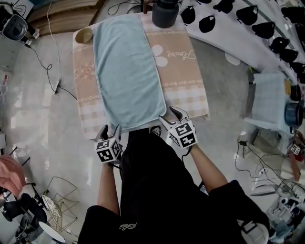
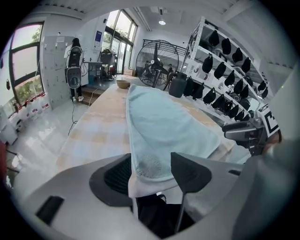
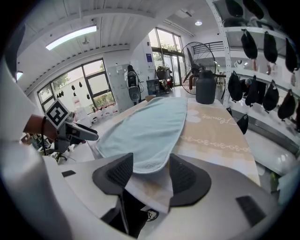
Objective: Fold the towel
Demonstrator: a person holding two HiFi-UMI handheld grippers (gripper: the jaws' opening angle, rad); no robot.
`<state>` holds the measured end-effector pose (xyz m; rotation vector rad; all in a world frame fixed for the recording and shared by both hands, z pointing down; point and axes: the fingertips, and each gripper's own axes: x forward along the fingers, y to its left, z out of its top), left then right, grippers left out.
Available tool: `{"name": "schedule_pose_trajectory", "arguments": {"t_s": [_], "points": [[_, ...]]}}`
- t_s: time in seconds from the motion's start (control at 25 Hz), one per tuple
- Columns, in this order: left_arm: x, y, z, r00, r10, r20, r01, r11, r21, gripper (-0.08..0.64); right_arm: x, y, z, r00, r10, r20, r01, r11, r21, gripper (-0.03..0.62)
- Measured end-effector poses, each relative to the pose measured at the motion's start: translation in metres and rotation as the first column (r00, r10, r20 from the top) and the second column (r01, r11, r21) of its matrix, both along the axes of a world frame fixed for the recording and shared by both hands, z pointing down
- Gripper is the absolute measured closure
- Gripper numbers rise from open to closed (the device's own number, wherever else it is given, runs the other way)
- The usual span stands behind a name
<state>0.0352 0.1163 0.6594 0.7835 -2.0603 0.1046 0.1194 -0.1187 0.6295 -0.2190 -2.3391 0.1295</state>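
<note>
A light blue towel [image 1: 126, 71] lies flat and lengthwise on a table covered by a beige checked cloth [image 1: 186, 71]. Both grippers hover at the table's near edge. My left gripper [image 1: 114, 131] is at the towel's near left corner. In the left gripper view that corner [image 2: 150, 161] lies between the spread jaws of the left gripper [image 2: 150, 165]. My right gripper [image 1: 174, 114] is at the near right corner. In the right gripper view the corner [image 3: 150, 161] sits between the parted jaws of the right gripper [image 3: 147, 171]. Neither gripper's pads press on the towel.
A small bowl [image 1: 84, 35] sits at the far left corner of the table and a dark jug [image 1: 165, 12] at the far end. A shelf of black caps [image 1: 267, 28] runs along the right. A wire basket [image 1: 62, 200] stands on the floor at the left.
</note>
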Motion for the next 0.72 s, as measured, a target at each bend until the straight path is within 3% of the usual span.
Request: {"name": "schedule_pose_trajectory", "arguments": {"t_s": [0.12, 0.32, 0.72], "points": [[-0.002, 0.003, 0.005, 1.0, -0.018, -0.011, 0.018, 1.0, -0.022, 0.301, 0.0, -0.006, 0.004, 1.0, 0.029, -0.008, -0.028, 0.999, 0.014, 0.437], [-0.007, 0.005, 0.01, 0.998, -0.049, -0.039, 0.048, 0.999, -0.008, 0.305, -0.002, -0.006, 0.012, 0.998, 0.058, -0.024, -0.059, 0.998, -0.031, 0.439], [-0.011, 0.006, 0.022, 0.995, -0.032, -0.091, 0.03, 0.999, -0.018, 0.318, -0.009, -0.011, 0.025, 0.987, 0.138, -0.083, -0.15, 0.977, -0.153, 0.402]]}}
